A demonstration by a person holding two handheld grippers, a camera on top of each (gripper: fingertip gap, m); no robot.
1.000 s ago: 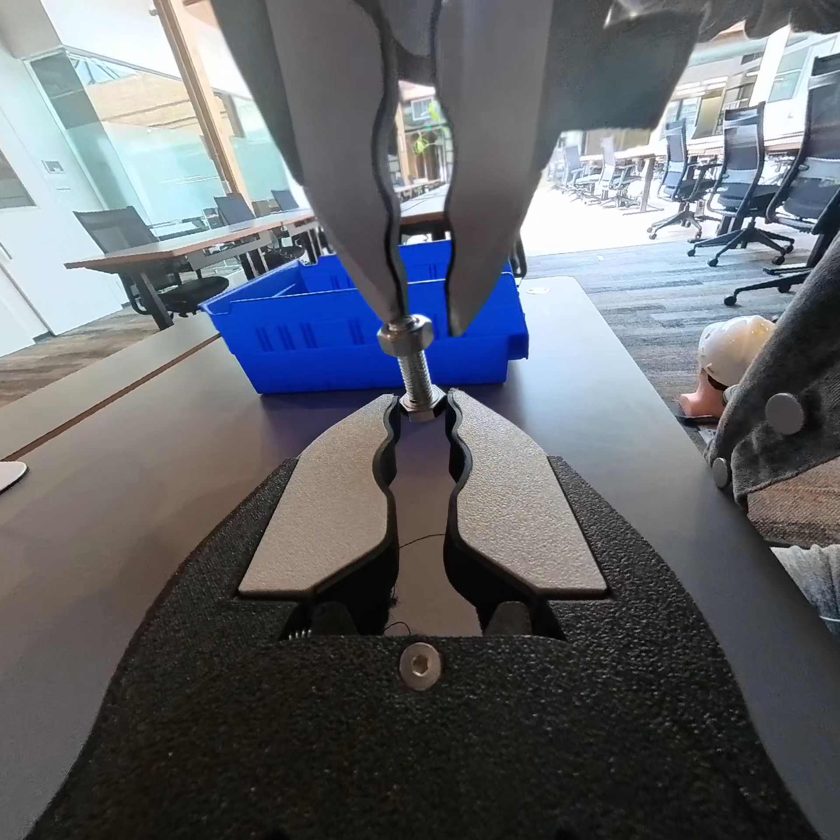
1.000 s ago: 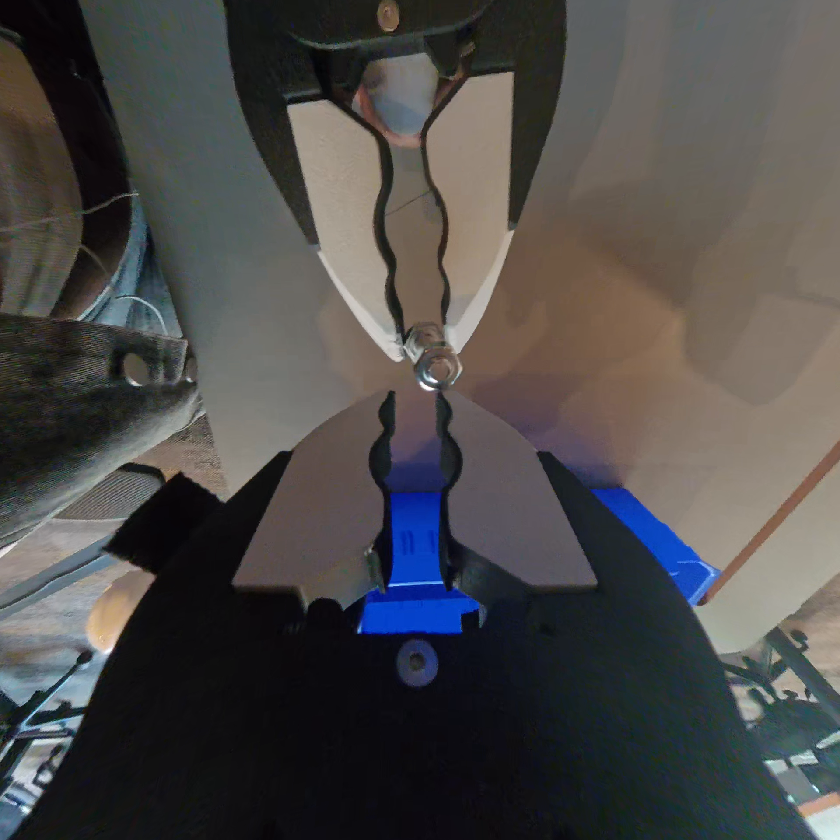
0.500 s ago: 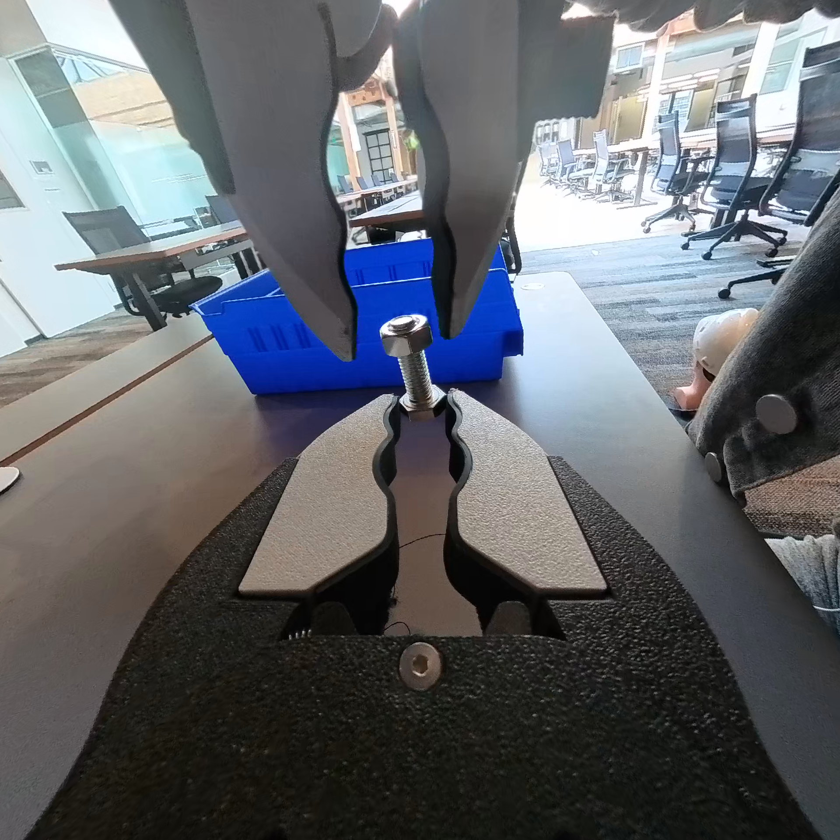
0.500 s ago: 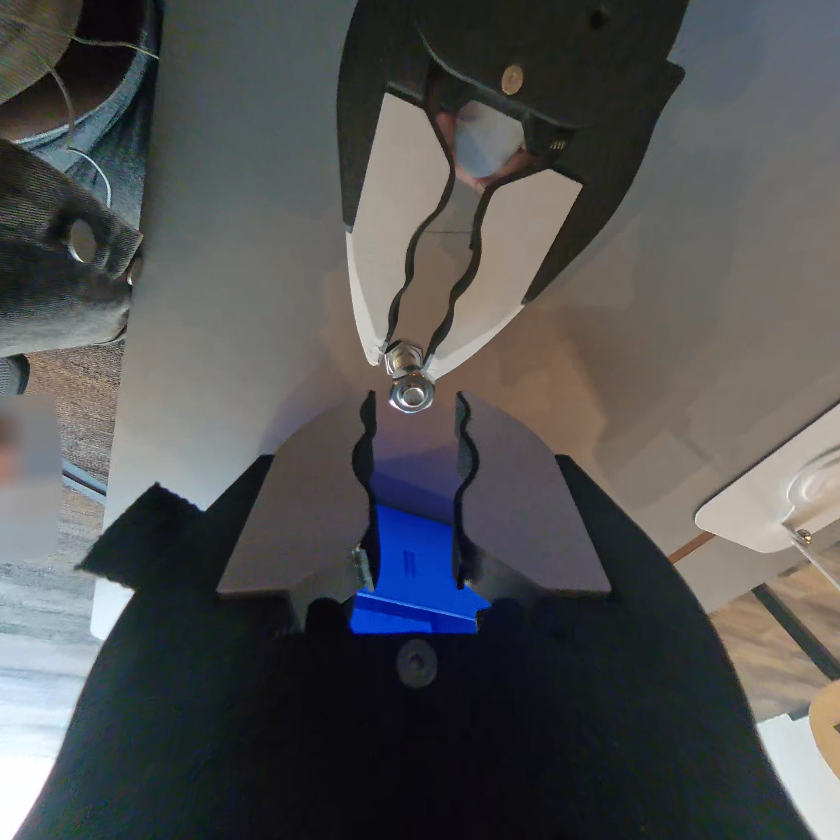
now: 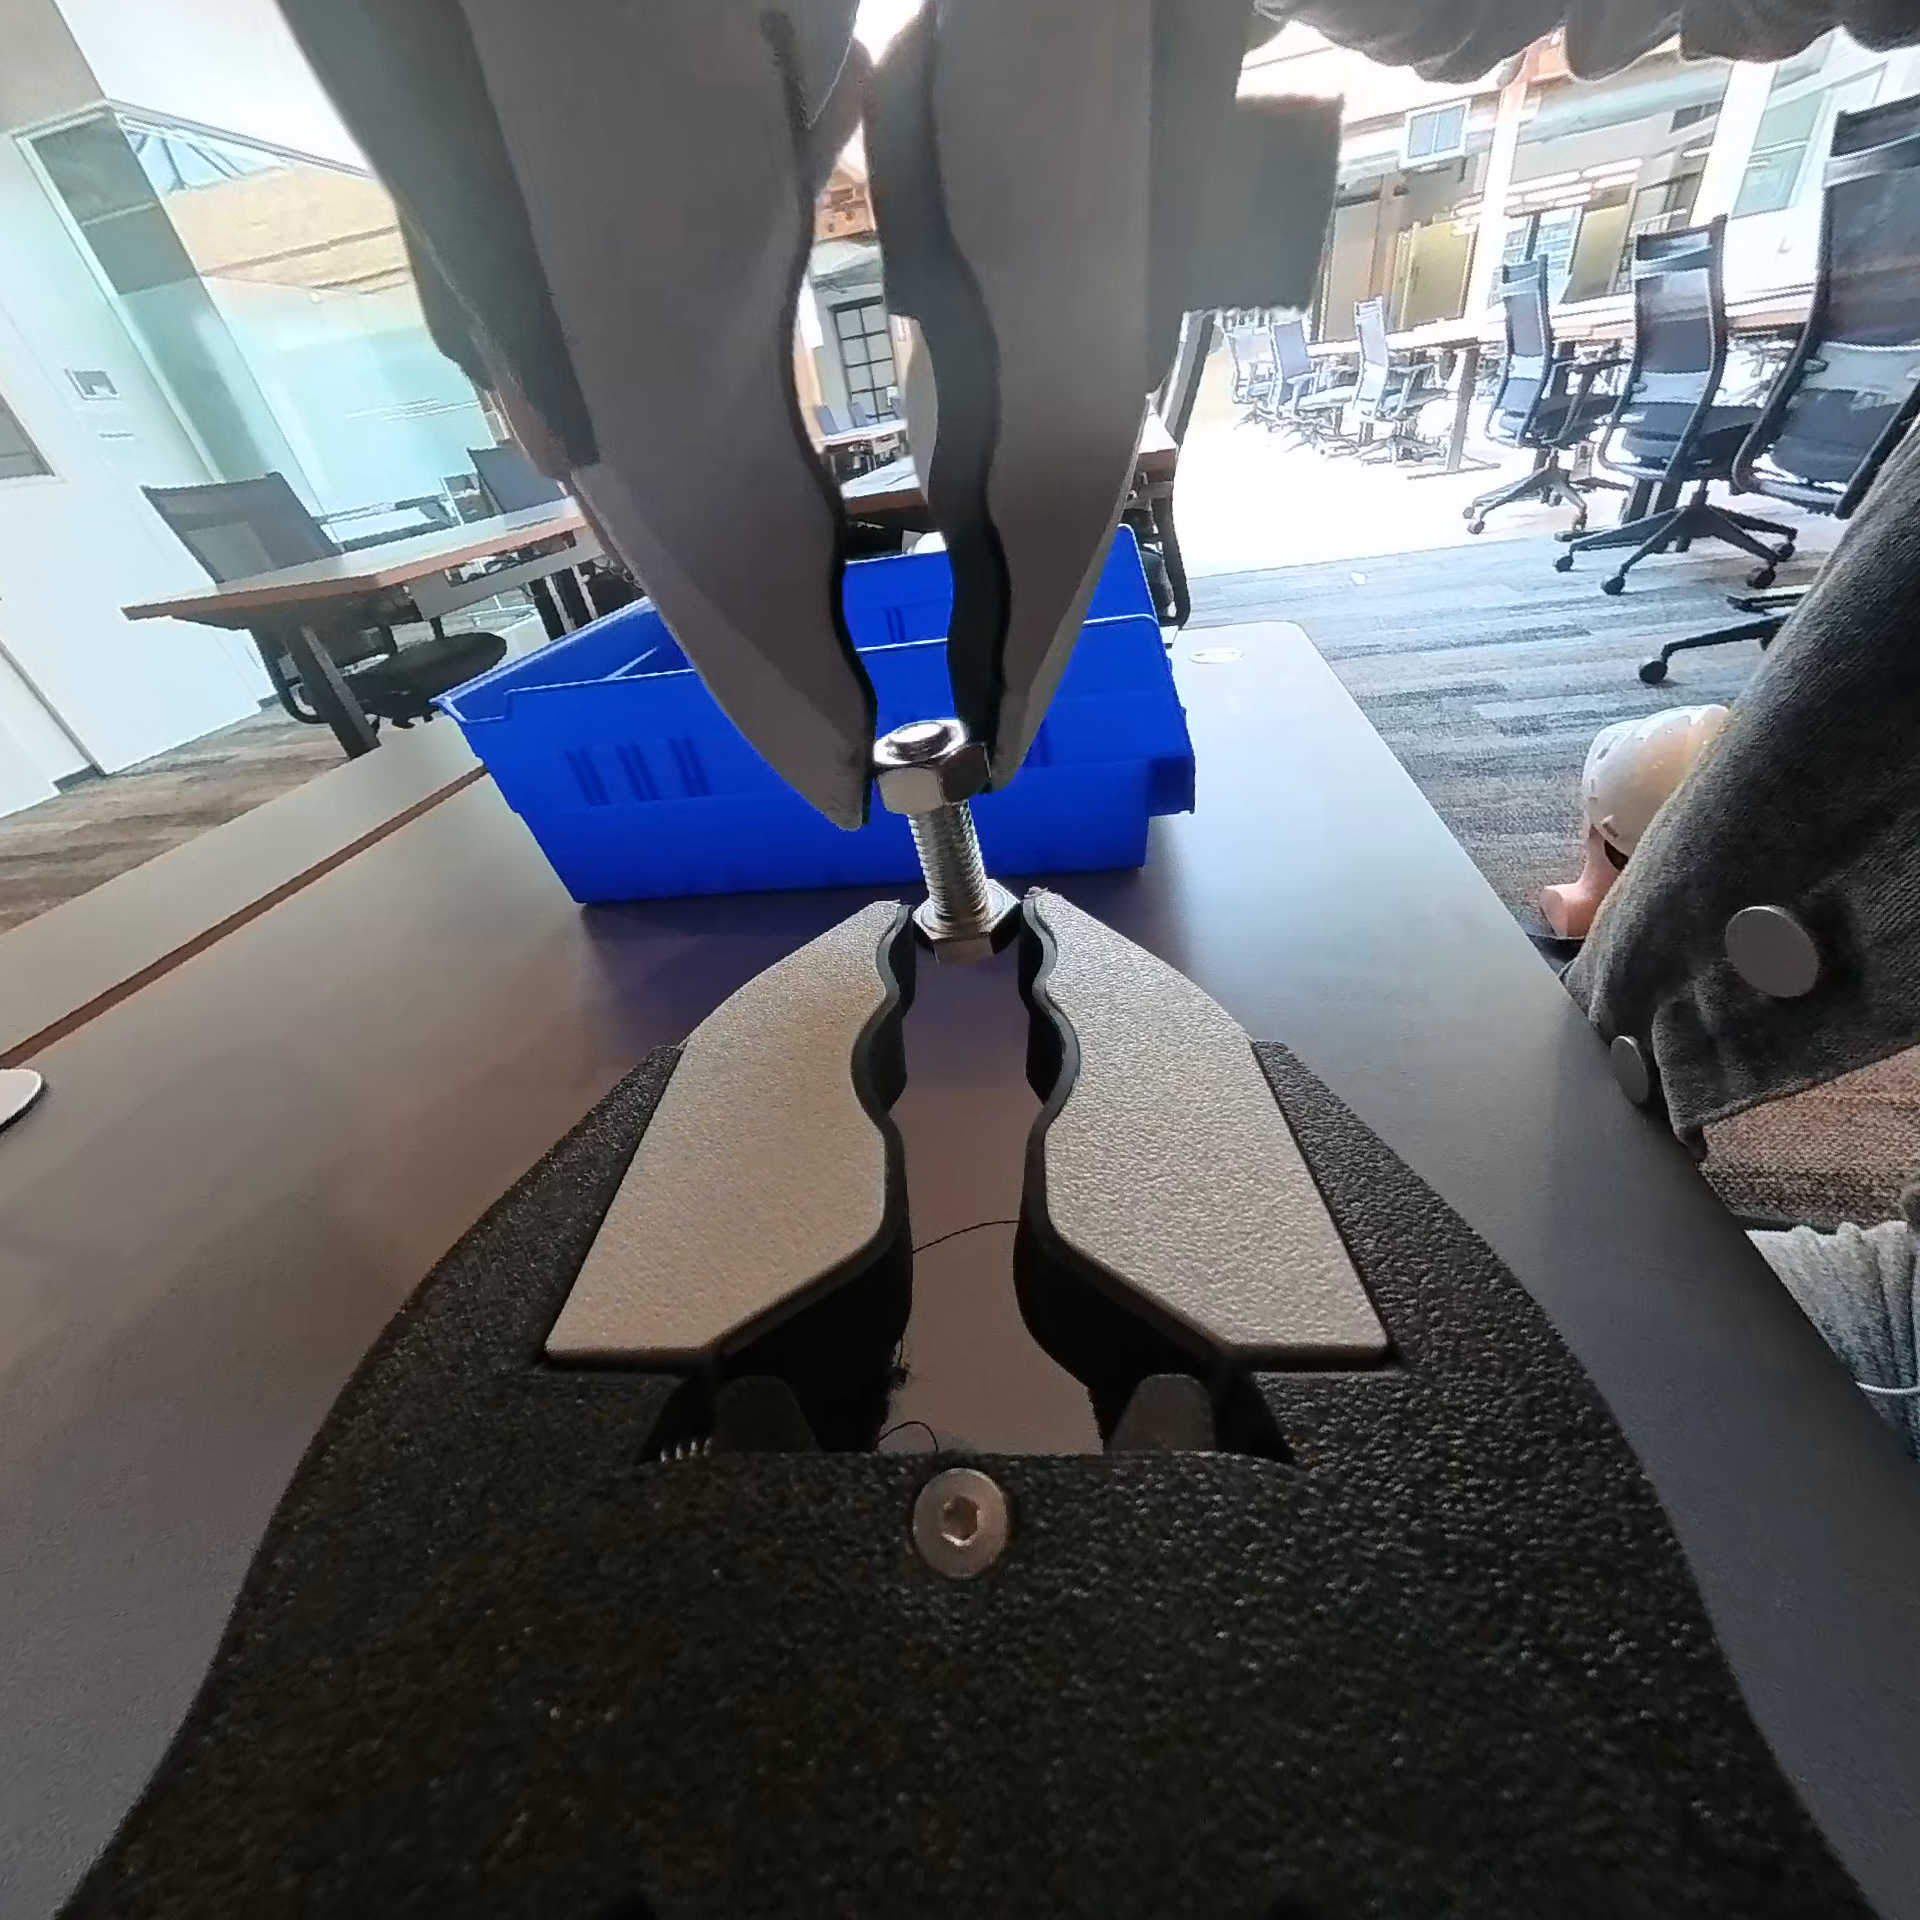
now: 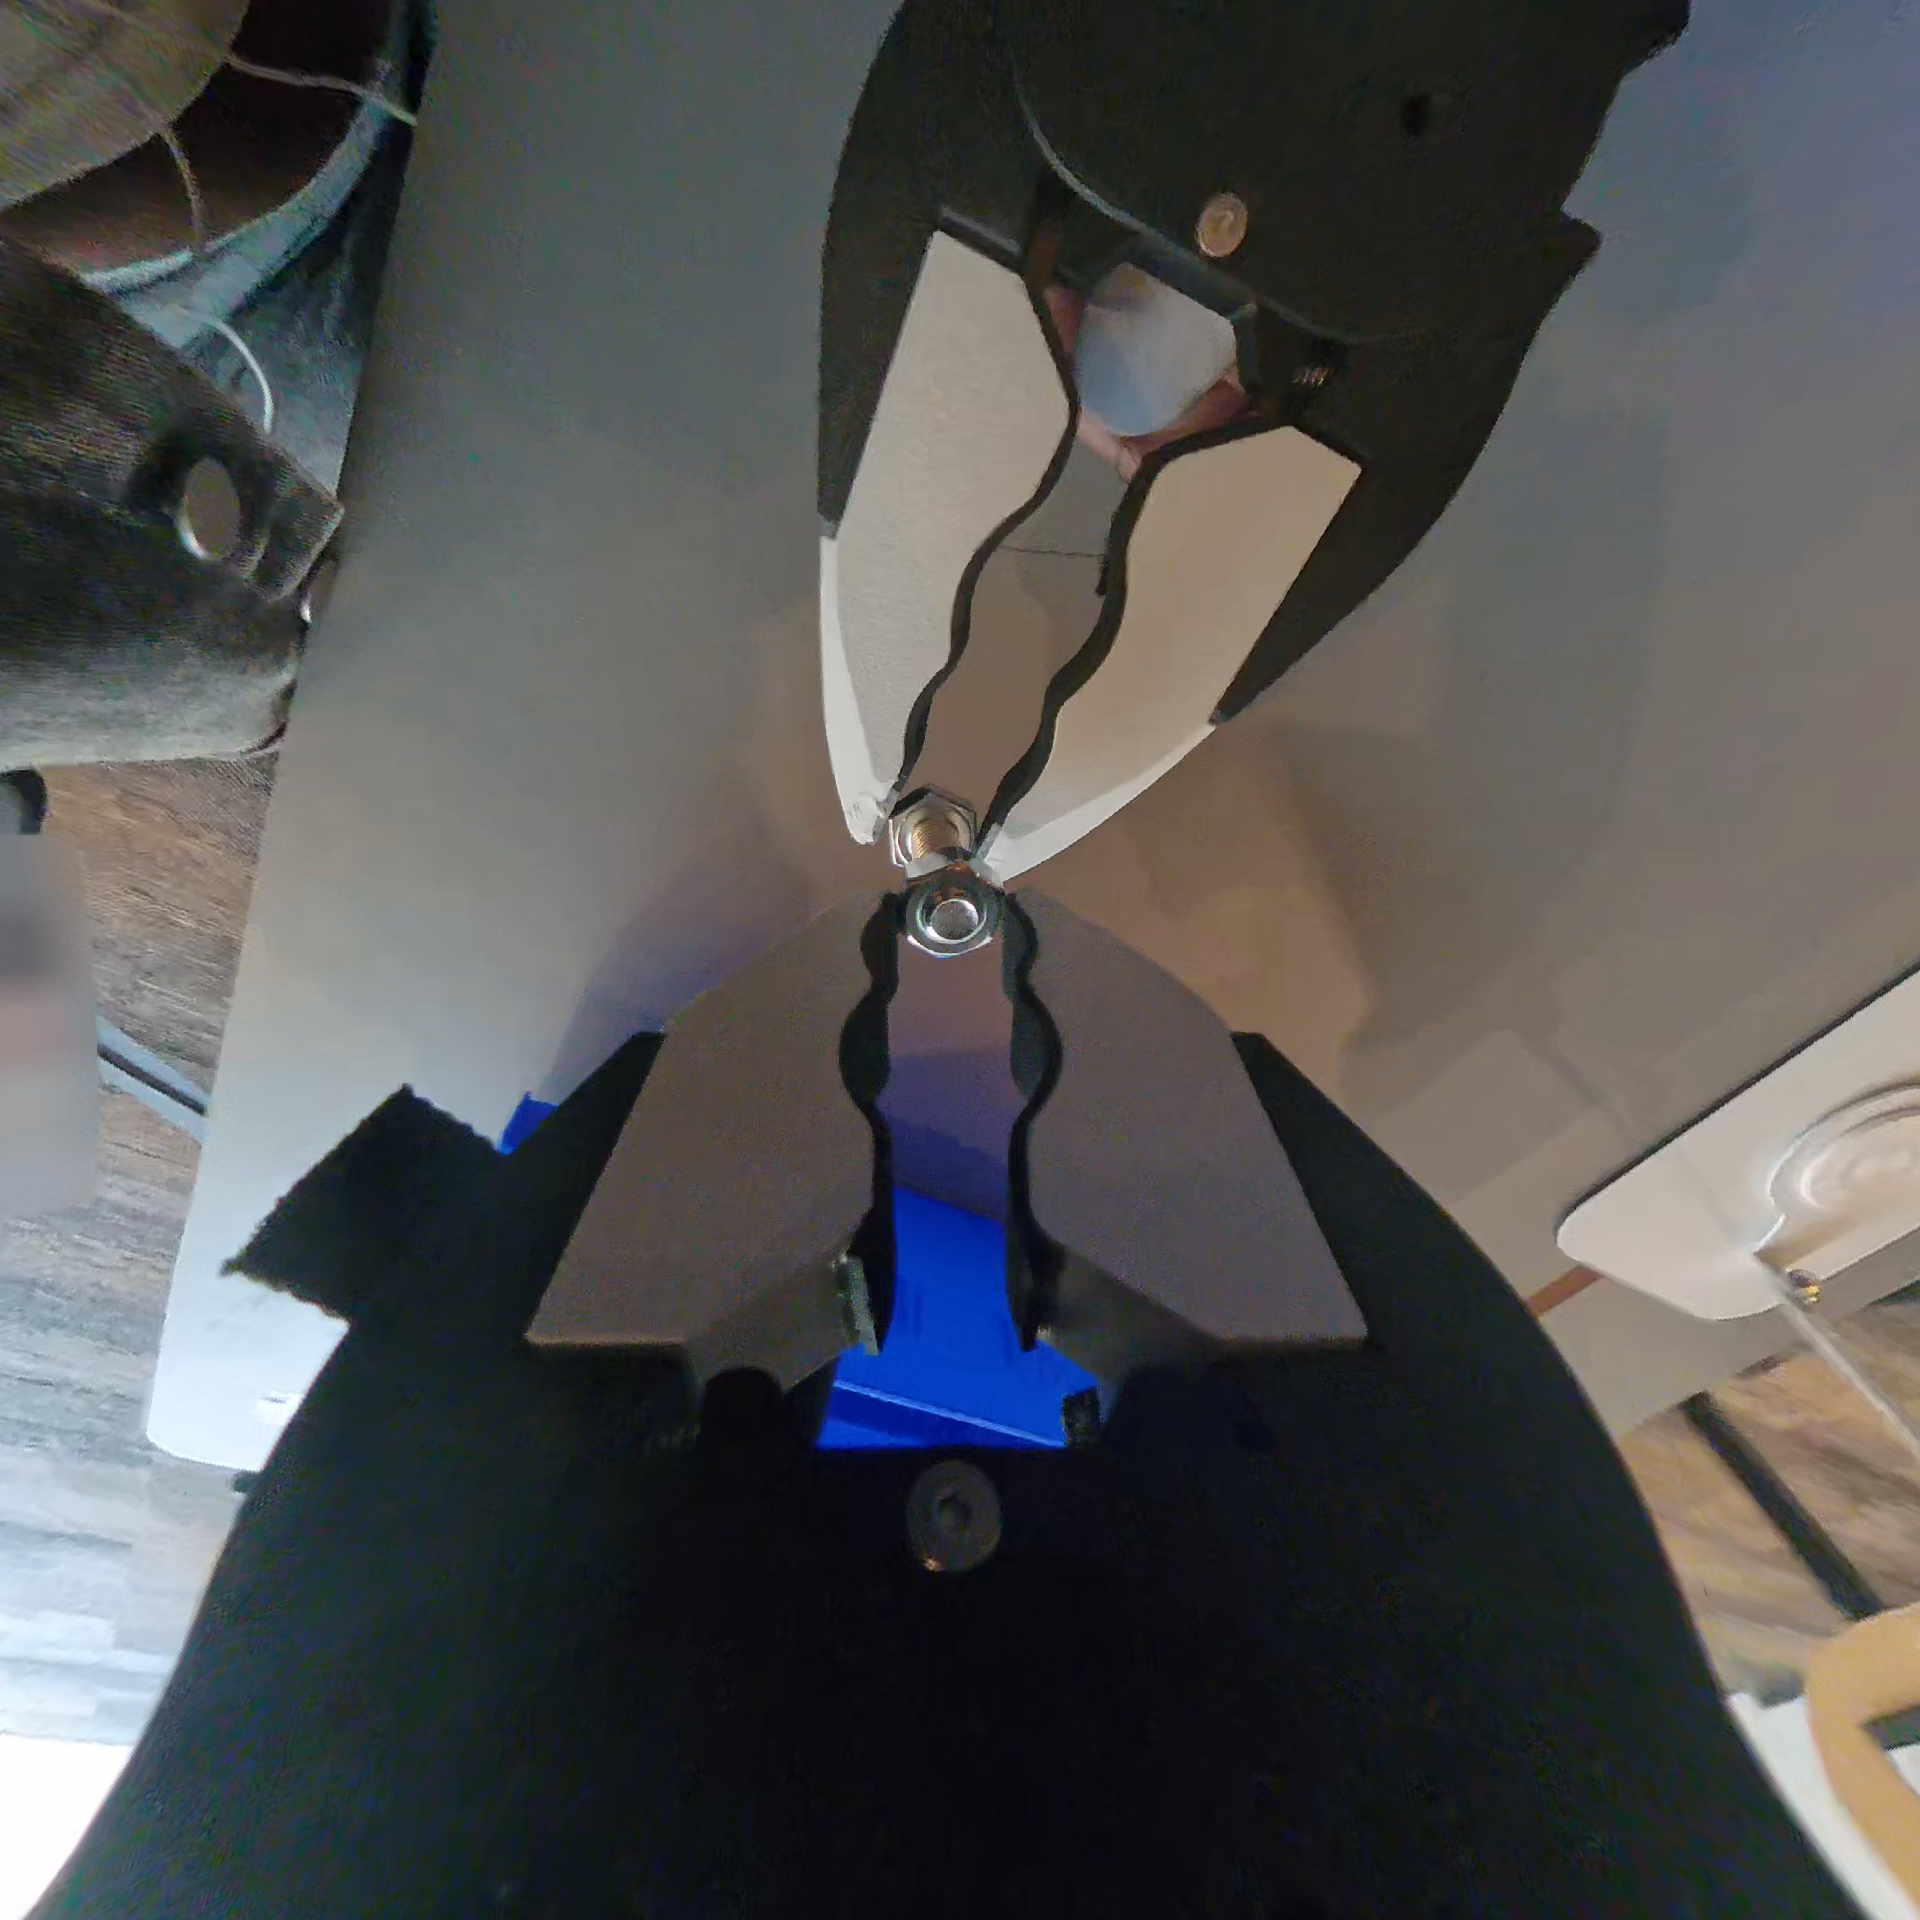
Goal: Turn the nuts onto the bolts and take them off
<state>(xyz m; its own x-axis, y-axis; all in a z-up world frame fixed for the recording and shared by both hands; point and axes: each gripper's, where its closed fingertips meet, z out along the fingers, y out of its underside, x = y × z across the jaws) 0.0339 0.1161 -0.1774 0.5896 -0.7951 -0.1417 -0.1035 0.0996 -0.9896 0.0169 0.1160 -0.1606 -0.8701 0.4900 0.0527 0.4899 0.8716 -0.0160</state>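
A steel bolt [image 5: 951, 857] stands upright above the dark table [image 5: 312, 1039]. My left gripper [image 5: 961, 932] is shut on the bolt's hex head at the bottom. A steel nut [image 5: 928, 777] sits at the top end of the thread. My right gripper [image 5: 925, 781] comes down from above and is shut on this nut. In the right wrist view I look down the bolt's axis: the nut [image 6: 948, 920] sits between my right gripper's [image 6: 951, 920] tips, and the left gripper [image 6: 932, 823] reaches in from the top, holding the bolt head.
A blue plastic bin [image 5: 727, 769] stands on the table just behind the bolt. A person's grey sleeve [image 5: 1766, 883] is at the right edge. A white flat object [image 6: 1714, 1226] lies to the left on the table. Office desks and chairs stand beyond. The grippers are tip to tip, or close to it.
The right gripper let go of the nut, turned back while open, and has shut on the nut again. The left gripper and bolt stayed still.
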